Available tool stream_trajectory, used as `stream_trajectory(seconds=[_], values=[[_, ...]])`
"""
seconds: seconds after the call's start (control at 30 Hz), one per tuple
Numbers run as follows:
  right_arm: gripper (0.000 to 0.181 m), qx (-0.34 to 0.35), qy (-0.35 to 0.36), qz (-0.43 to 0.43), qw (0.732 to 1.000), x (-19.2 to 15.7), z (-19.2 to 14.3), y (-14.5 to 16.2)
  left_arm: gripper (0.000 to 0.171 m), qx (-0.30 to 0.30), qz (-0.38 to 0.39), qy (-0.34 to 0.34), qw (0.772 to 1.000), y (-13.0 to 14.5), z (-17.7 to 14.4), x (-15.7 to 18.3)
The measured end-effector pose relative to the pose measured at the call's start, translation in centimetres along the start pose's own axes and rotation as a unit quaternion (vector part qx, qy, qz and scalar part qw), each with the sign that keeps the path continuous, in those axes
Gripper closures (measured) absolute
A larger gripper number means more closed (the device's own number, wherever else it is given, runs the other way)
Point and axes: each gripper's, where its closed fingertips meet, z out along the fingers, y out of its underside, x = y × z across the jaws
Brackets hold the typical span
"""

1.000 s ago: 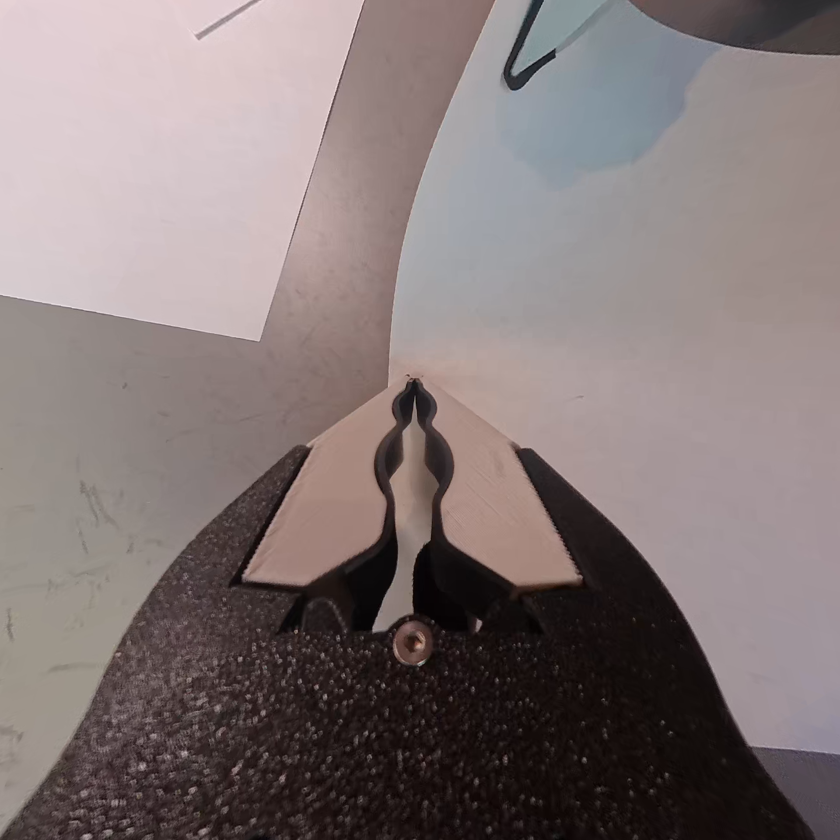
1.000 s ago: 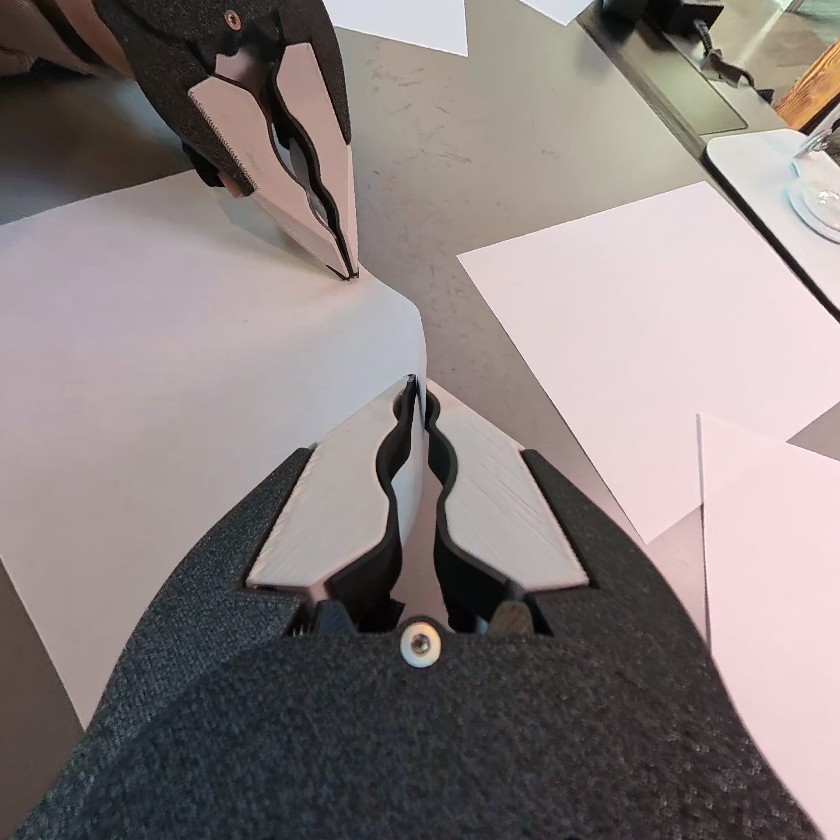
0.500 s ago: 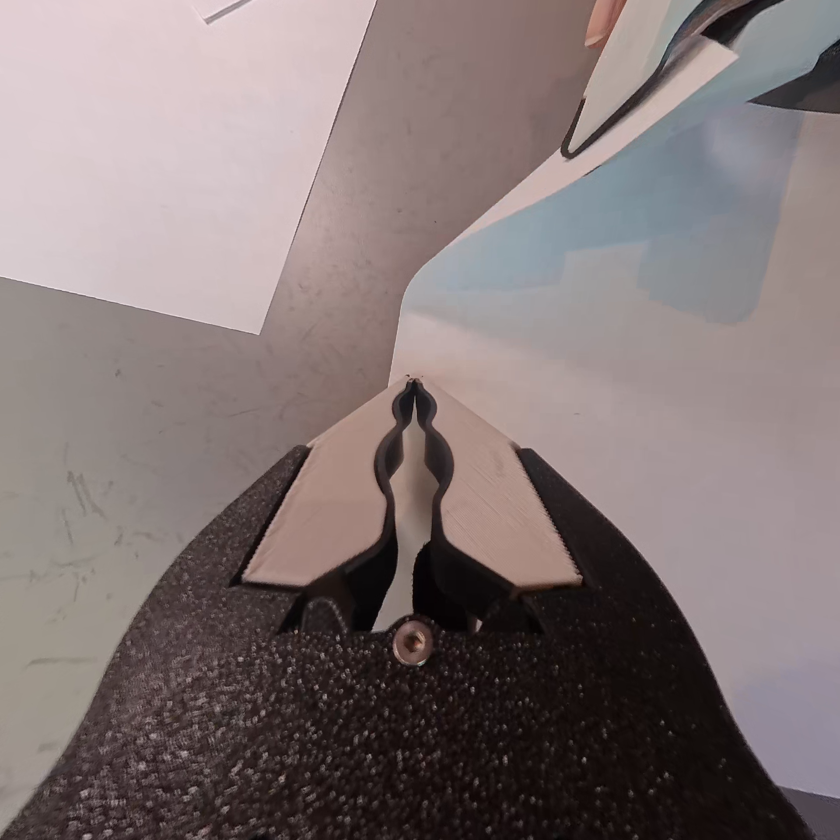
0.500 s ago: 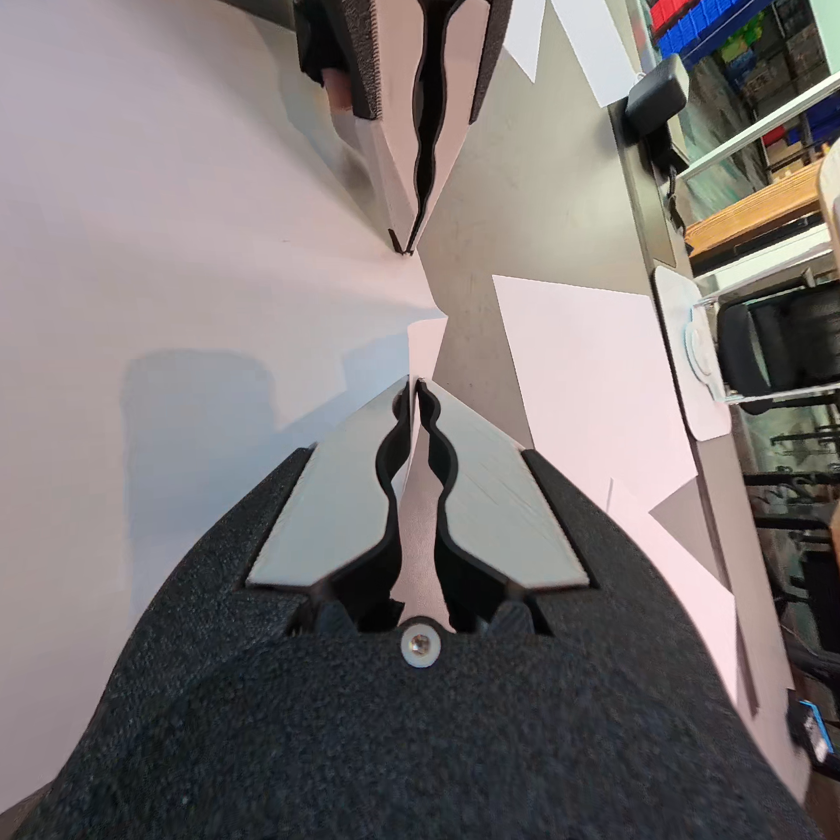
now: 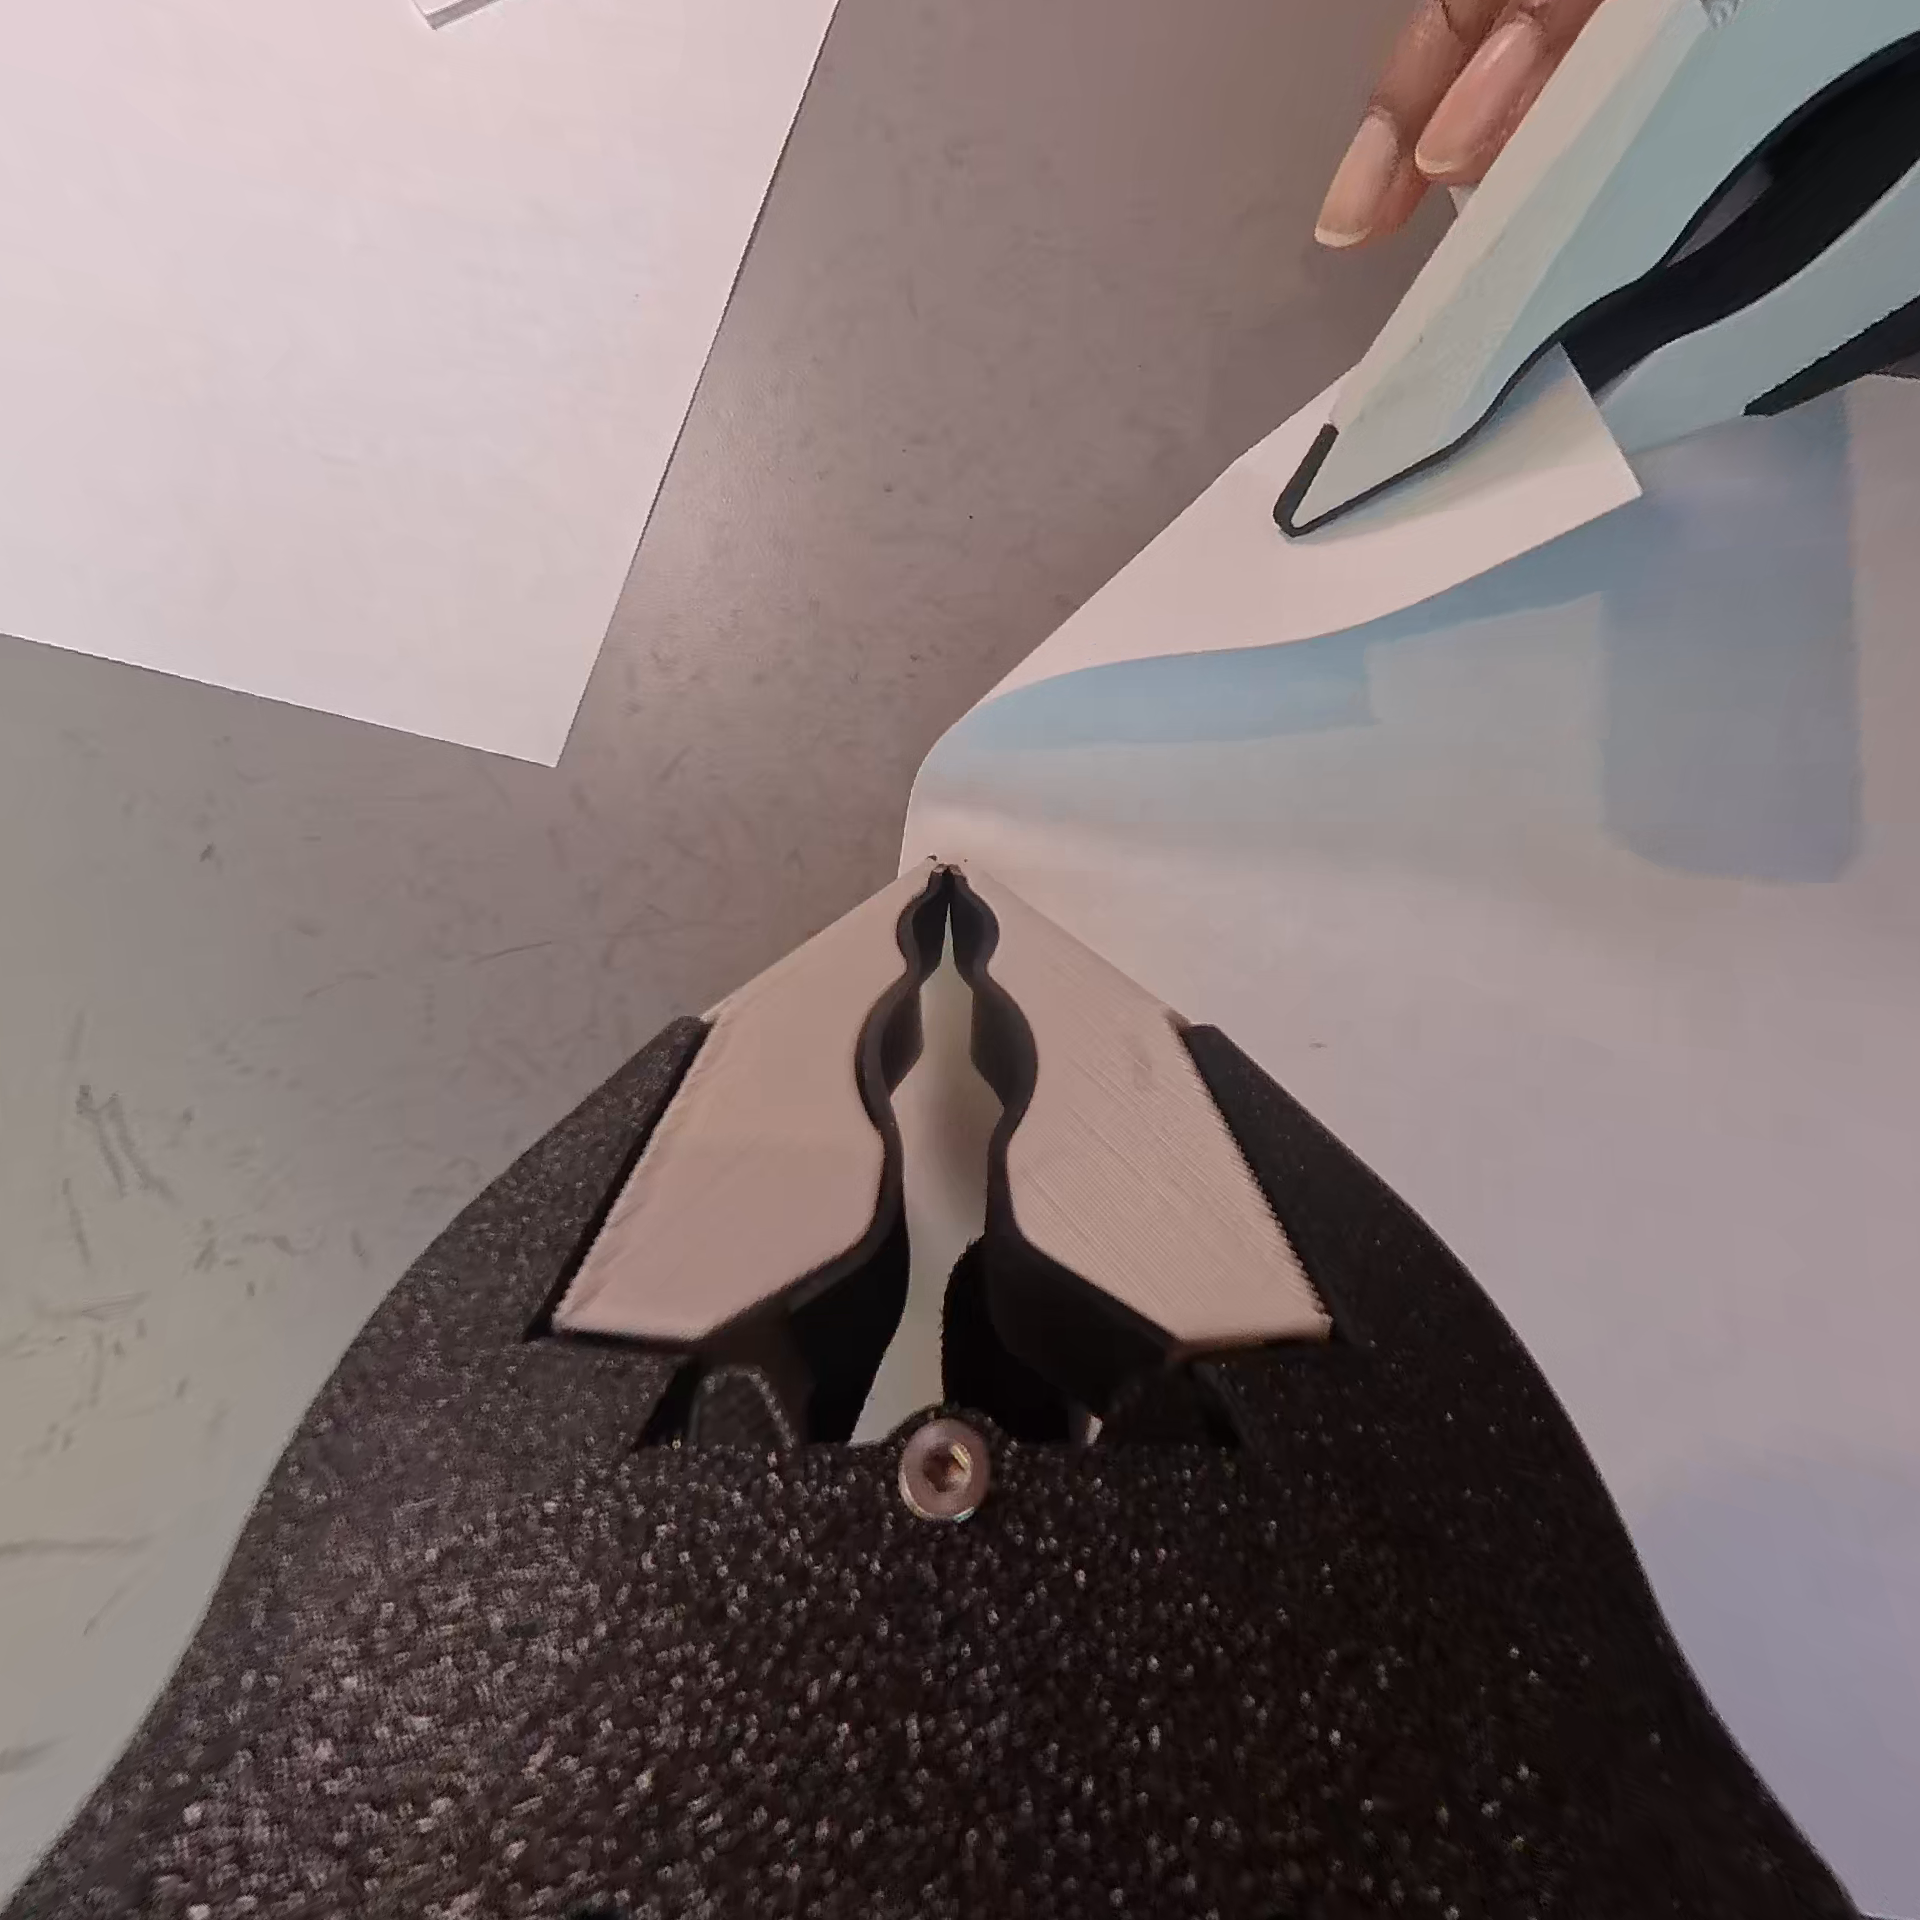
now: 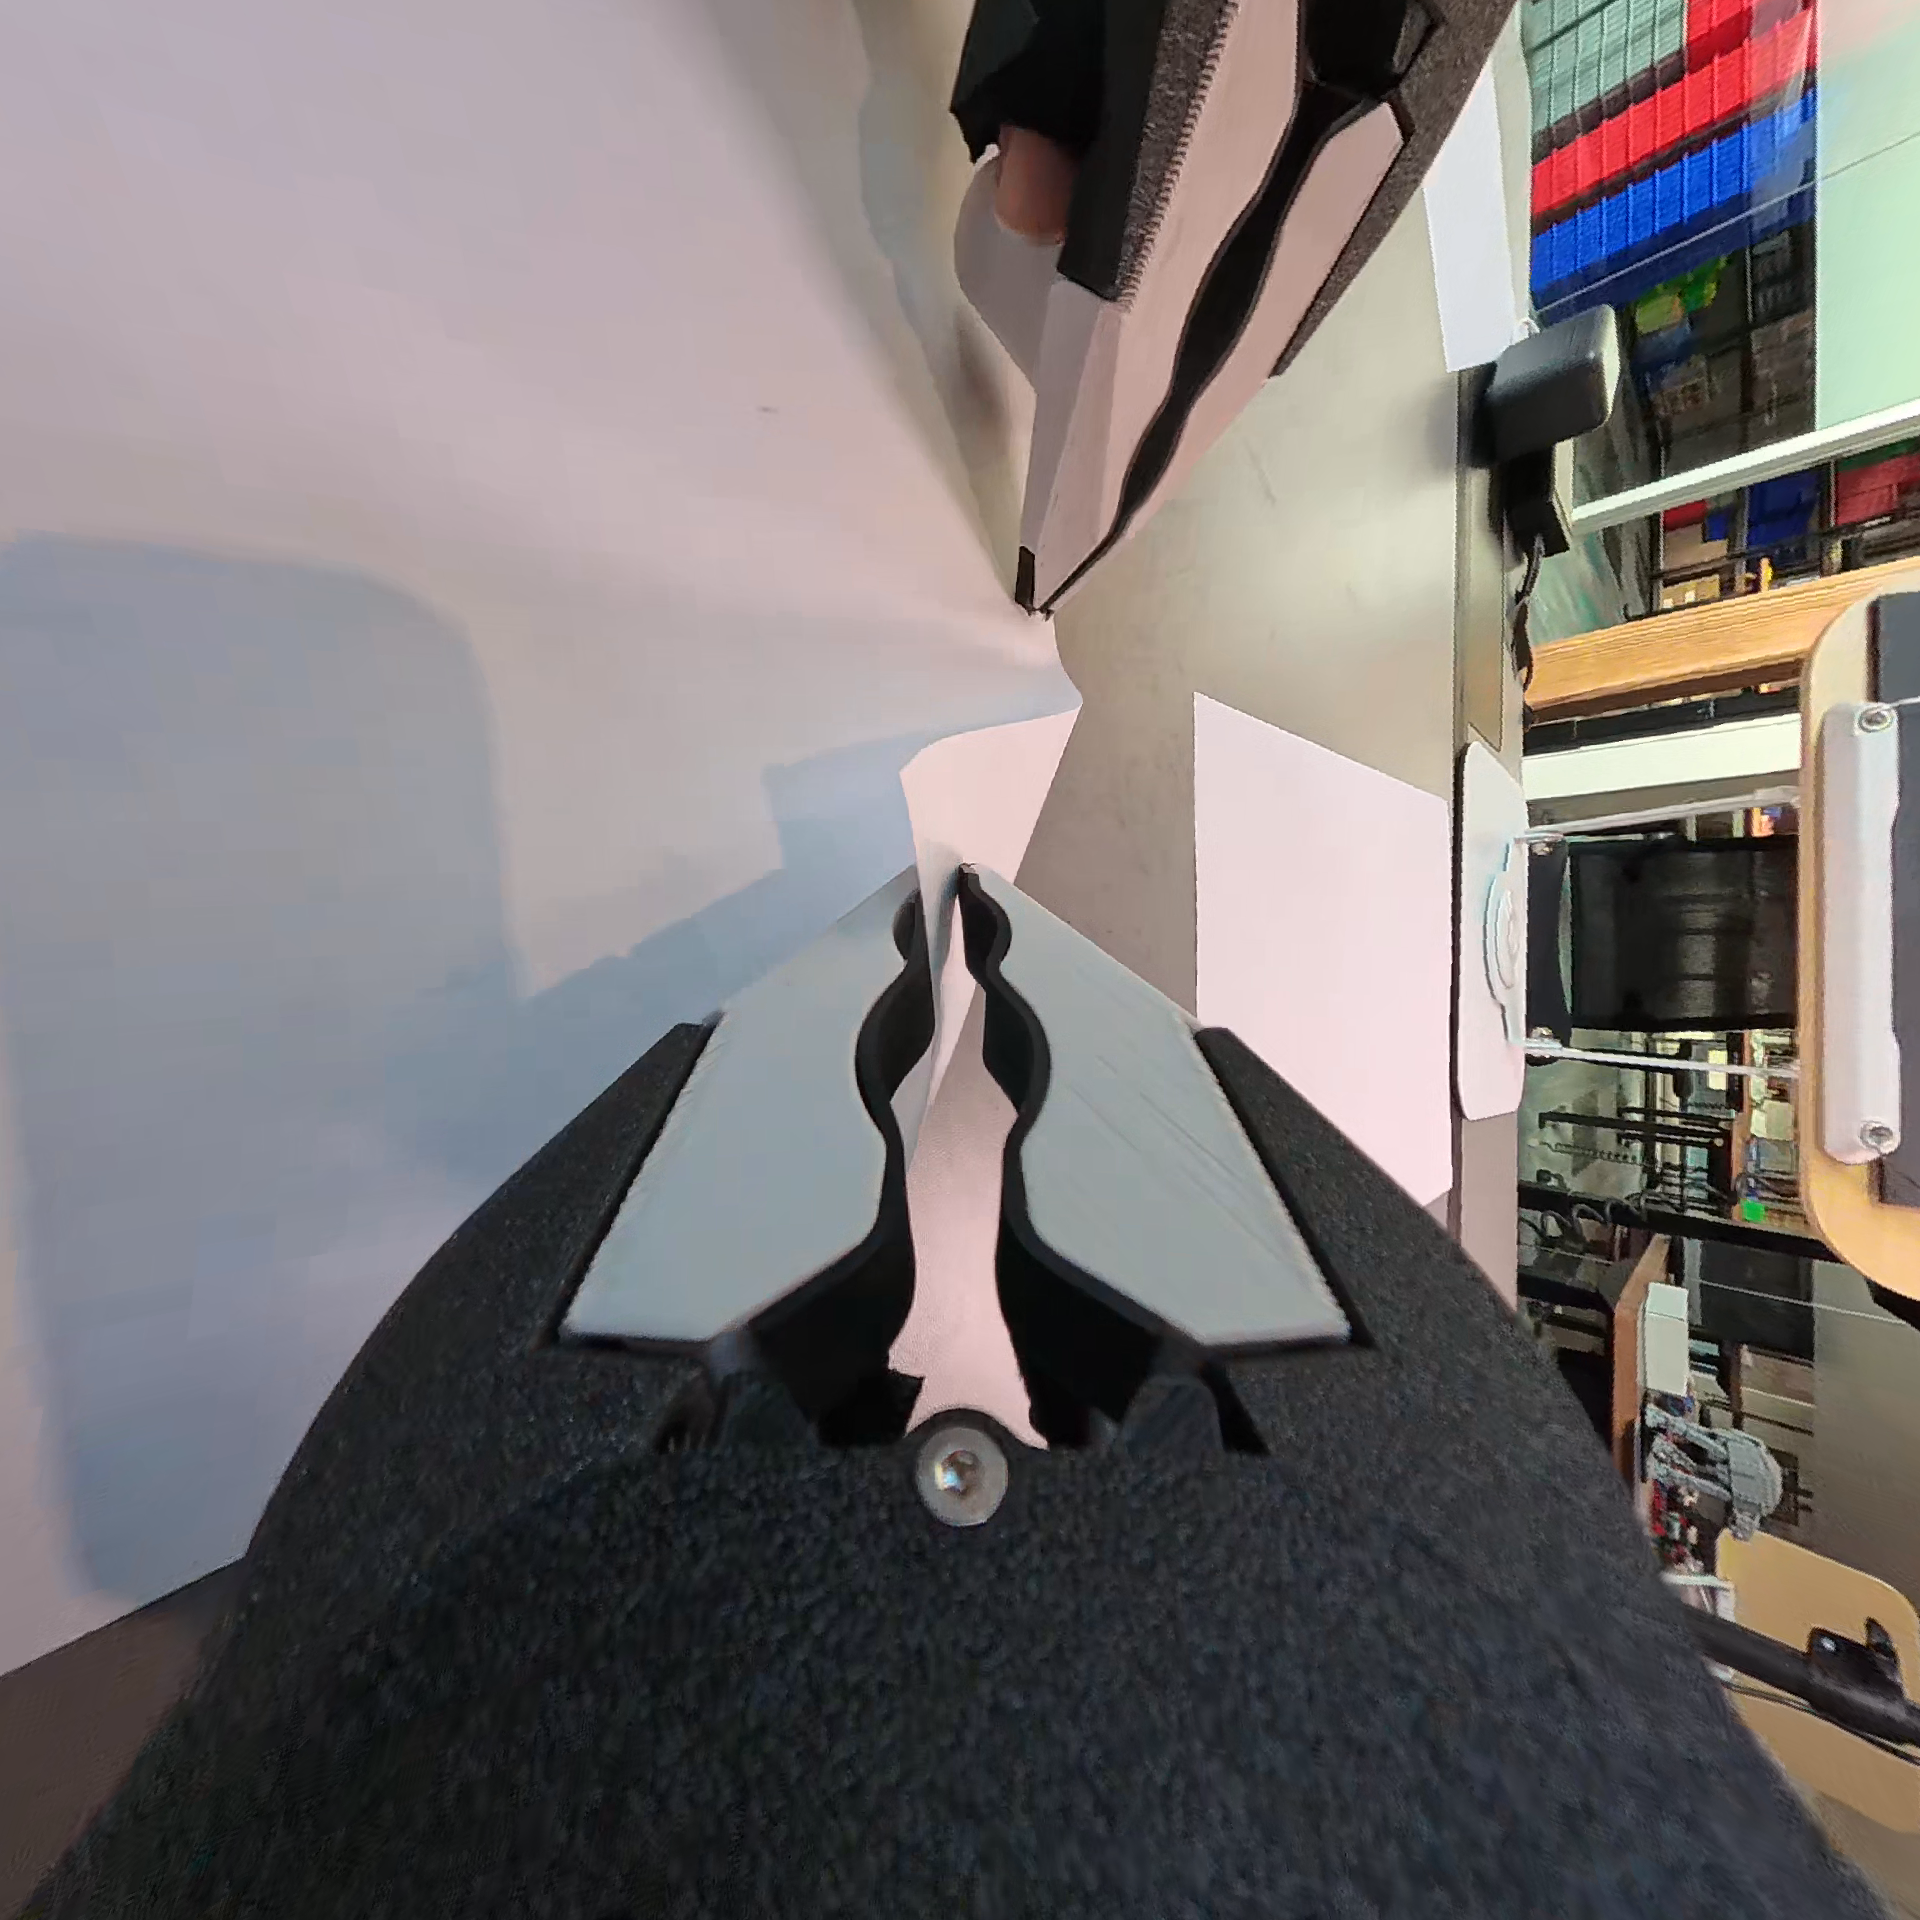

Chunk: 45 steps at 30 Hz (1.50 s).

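A white paper sheet (image 5: 1403, 1039) lies on the grey table (image 5: 312, 1039). My left gripper (image 5: 943, 878) is shut on the sheet's edge and holds it low at the table. My right gripper (image 6: 951, 883) is shut on a corner of the same sheet (image 6: 520, 364) and has lifted and curled that corner over. The right gripper also shows in the left wrist view (image 5: 1309, 499), up right, with the folded corner in it. The left gripper shows in the right wrist view (image 6: 1034, 603), at the sheet's edge.
Another white sheet (image 5: 312, 312) lies at the upper left of the left wrist view, and one more (image 6: 1320, 956) lies right of my right gripper. A person's fingers (image 5: 1423, 114) show by the right gripper. A black device (image 6: 1548, 395) and shelves of coloured bins (image 6: 1683, 156) stand beyond the table's edge. The tips of one gripper are about 9 centimetres away from the tips of the other.
My right gripper has lifted its corner of the sheet and rolled over, folding the corner across toward the left gripper. The left gripper has kept its hold and barely moved.
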Motion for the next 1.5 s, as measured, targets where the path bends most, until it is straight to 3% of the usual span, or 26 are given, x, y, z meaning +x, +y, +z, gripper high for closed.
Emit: stream_trajectory(seconds=[0.77, 1.0, 1.3, 1.4, 1.5], values=[[0.18, -0.044, 0.004, 0.034, 0.998, -0.3, 0.4, -0.5, 0.171, -0.003, -0.011, -0.015, 1.0, -0.2, 0.2, 0.3], [0.18, -0.064, -0.003, 0.12, 0.991, -1.3, 0.5, -2.2, 0.171, -0.002, -0.014, -0.04, 0.999, -0.3, 0.2, 0.2], [0.18, -0.086, -0.002, 0.165, 0.983, -2.2, 1.9, -2.6, 0.171, 0.004, -0.028, -0.044, 0.999, -0.3, 0.2, 0.3], [0.181, -0.083, -0.004, 0.176, 0.981, -1.8, 2.0, -1.9, 0.171, -0.004, -0.007, -0.025, 1.0, -0.1, -0.9, -0.1], [0.181, -0.083, -0.006, 0.165, 0.983, -1.1, 2.0, -0.8, 0.171, 0.018, -0.016, -0.03, 0.999, -0.8, -4.2, -2.6]])
